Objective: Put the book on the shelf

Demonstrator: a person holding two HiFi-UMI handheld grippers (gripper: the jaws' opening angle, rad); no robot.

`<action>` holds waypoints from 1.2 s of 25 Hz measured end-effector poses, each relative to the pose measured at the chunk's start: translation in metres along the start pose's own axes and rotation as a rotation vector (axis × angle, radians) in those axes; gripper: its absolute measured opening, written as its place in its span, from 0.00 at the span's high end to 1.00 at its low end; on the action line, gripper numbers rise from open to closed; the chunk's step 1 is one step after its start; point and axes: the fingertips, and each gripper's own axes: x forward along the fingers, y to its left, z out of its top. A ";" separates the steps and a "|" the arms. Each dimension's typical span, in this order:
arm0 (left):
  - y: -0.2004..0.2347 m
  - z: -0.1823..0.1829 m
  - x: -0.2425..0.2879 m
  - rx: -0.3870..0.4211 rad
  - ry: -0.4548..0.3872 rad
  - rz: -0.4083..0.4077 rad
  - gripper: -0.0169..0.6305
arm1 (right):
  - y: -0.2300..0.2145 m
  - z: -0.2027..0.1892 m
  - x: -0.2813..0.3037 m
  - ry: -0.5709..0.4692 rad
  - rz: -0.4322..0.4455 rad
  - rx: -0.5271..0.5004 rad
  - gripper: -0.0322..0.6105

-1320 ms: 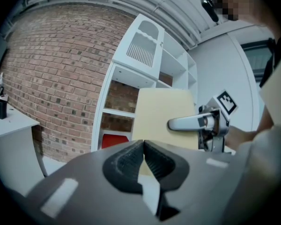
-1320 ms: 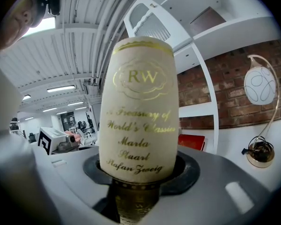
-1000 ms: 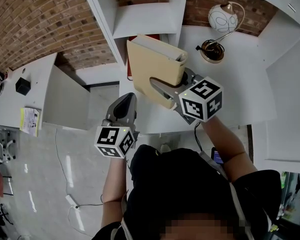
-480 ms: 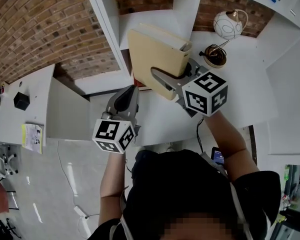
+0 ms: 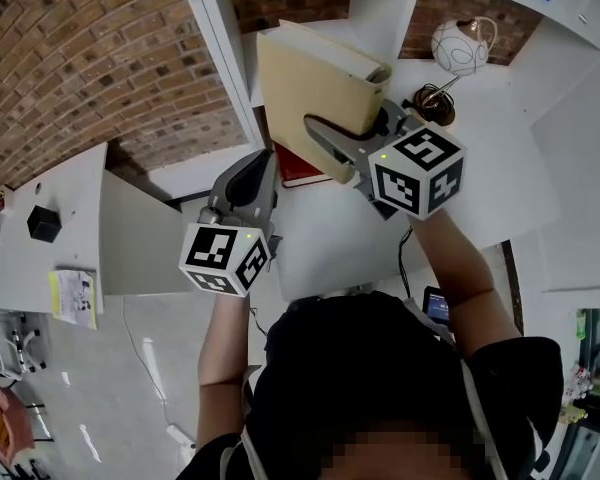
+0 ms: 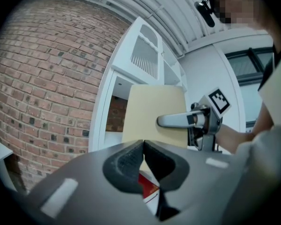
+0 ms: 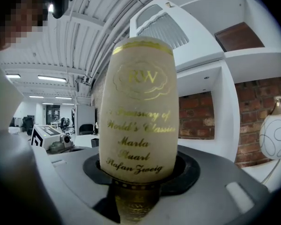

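Note:
My right gripper (image 5: 345, 100) is shut on a thick cream book (image 5: 315, 80) and holds it upright in the air, in front of the open compartment of the white shelf (image 5: 230, 38). The right gripper view has the book's gold-lettered spine (image 7: 140, 107) standing between the jaws of that gripper (image 7: 140, 172), with the shelf (image 7: 210, 64) behind it. Lower left, my left gripper (image 5: 260, 163) is shut on nothing. Its view looks past its closed jaws (image 6: 144, 146) at the book's cover (image 6: 150, 107) and the right gripper's finger (image 6: 175, 121) across it.
A red book (image 5: 295, 168) lies flat on the white desk (image 5: 480, 168) below the held book. A globe lamp (image 5: 458, 46) stands at the desk's back right. A low white table at the left carries a black box (image 5: 42, 223) and a booklet (image 5: 75, 298).
The right gripper has carried the book up and away from me, toward the shelf compartment. The red book beneath it has come into view. The left gripper has drifted slightly forward, still shut.

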 end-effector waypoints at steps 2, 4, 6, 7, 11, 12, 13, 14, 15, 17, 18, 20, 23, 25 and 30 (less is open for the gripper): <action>0.004 0.002 0.001 0.001 -0.006 -0.009 0.97 | -0.002 0.004 0.005 -0.004 -0.018 -0.013 0.60; 0.008 0.004 0.001 0.000 -0.010 -0.016 0.97 | -0.005 0.008 0.009 -0.005 -0.038 -0.024 0.60; 0.012 0.006 0.003 -0.001 -0.013 -0.025 0.97 | -0.008 0.012 0.014 -0.009 -0.059 -0.035 0.60; 0.014 0.006 0.003 -0.002 -0.013 -0.030 0.97 | -0.009 0.014 0.016 -0.012 -0.068 -0.041 0.60; 0.020 0.008 0.006 0.007 -0.012 -0.042 0.97 | -0.011 0.025 0.030 -0.030 -0.068 -0.035 0.60; 0.022 0.009 0.007 0.008 -0.012 -0.044 0.97 | -0.011 0.028 0.032 -0.035 -0.065 -0.031 0.60; 0.025 0.009 0.007 0.008 -0.013 -0.044 0.97 | -0.010 0.031 0.034 -0.039 -0.062 -0.026 0.60; 0.027 0.010 0.008 0.006 -0.015 -0.044 0.97 | -0.009 0.033 0.035 -0.045 -0.059 -0.021 0.60; 0.030 0.011 0.008 0.005 -0.017 -0.044 0.97 | -0.008 0.036 0.036 -0.053 -0.055 -0.015 0.60; 0.035 0.012 0.008 0.003 -0.019 -0.045 0.97 | -0.005 0.042 0.035 -0.072 -0.047 -0.003 0.60; 0.037 0.013 0.009 0.002 -0.020 -0.047 0.97 | -0.005 0.044 0.035 -0.081 -0.046 0.000 0.60; 0.041 0.013 0.011 -0.002 -0.022 -0.050 0.97 | -0.007 0.049 0.035 -0.098 -0.056 0.001 0.60; 0.045 0.013 0.016 -0.006 -0.022 -0.055 0.97 | -0.015 0.051 0.040 -0.108 -0.083 0.004 0.60; 0.047 0.012 0.019 -0.006 -0.018 -0.062 0.97 | -0.021 0.051 0.044 -0.111 -0.095 0.010 0.60; 0.052 0.009 0.025 -0.002 -0.009 -0.070 0.97 | -0.030 0.052 0.062 -0.123 -0.135 -0.023 0.60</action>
